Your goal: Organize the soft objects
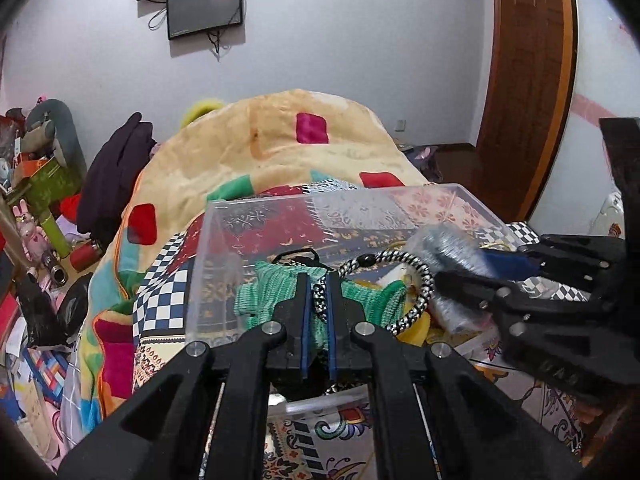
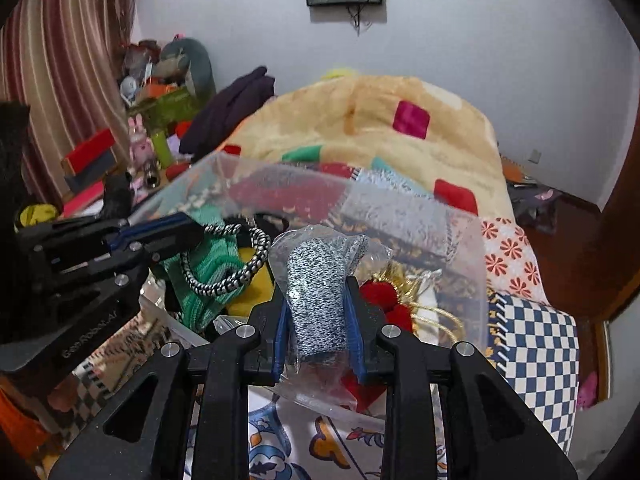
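Observation:
A clear plastic bin [image 1: 224,216] stands on the bed and holds a green knitted piece [image 1: 260,292], a yellow item and red pompoms [image 2: 380,294]. My left gripper [image 1: 319,280] is shut on a black-and-white braided cord [image 1: 416,280] over the bin; the cord also shows in the right wrist view [image 2: 236,276]. My right gripper [image 2: 318,280] is shut on a bagged grey speckled knit item [image 2: 320,300], held over the bin's near side. The right gripper appears at the right of the left wrist view [image 1: 472,268], the left gripper at the left of the right wrist view [image 2: 188,236].
The bin sits on a patterned quilt [image 1: 160,308] beside a heaped cream blanket with coloured squares [image 1: 320,152]. Dark clothes [image 1: 116,172] and cluttered boxes and toys [image 1: 40,184] lie to the left. A wooden door [image 1: 528,80] is at the right, screens [image 1: 204,8] on the wall.

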### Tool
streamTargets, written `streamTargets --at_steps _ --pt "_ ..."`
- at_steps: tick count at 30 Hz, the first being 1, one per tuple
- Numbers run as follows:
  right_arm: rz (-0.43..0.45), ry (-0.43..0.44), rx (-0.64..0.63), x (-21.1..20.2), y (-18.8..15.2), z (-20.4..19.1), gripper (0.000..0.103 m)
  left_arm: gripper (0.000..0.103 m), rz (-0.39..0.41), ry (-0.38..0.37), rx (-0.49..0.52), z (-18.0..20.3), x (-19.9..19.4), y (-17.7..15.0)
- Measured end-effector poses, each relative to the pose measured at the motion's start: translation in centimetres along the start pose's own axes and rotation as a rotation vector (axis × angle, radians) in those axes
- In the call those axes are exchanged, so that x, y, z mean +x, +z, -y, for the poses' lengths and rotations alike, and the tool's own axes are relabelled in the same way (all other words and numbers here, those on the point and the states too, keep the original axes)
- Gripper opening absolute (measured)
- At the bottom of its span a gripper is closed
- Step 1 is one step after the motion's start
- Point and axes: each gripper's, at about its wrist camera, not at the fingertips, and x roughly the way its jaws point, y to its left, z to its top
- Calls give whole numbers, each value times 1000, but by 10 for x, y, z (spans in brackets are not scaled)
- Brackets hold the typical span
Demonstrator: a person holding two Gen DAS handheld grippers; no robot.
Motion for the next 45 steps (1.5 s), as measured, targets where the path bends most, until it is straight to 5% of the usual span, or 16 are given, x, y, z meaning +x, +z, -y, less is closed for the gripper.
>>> streamTargets --at_steps 4,8,21,28,36,45 --pt "-15 -2 -10 -3 0 -1 30 15 -6 -16 1 1 -3 -2" --pt "10 -15 -6 -16 3 -2 53 39 1 -42 -27 -2 -13 -2" --pt "233 -24 -28 -111 13 -12 61 54 214 -84 -46 -2 -110 5" --pt "371 -26 -11 -162 4 -22 79 69 343 -87 -35 9 -167 0" --pt "430 -40 9 -174 -12 -24 99 97 388 -74 -58 16 -185 -11" --pt "451 -52 17 -179 -20 -24 103 100 388 -48 -69 17 -182 -16"
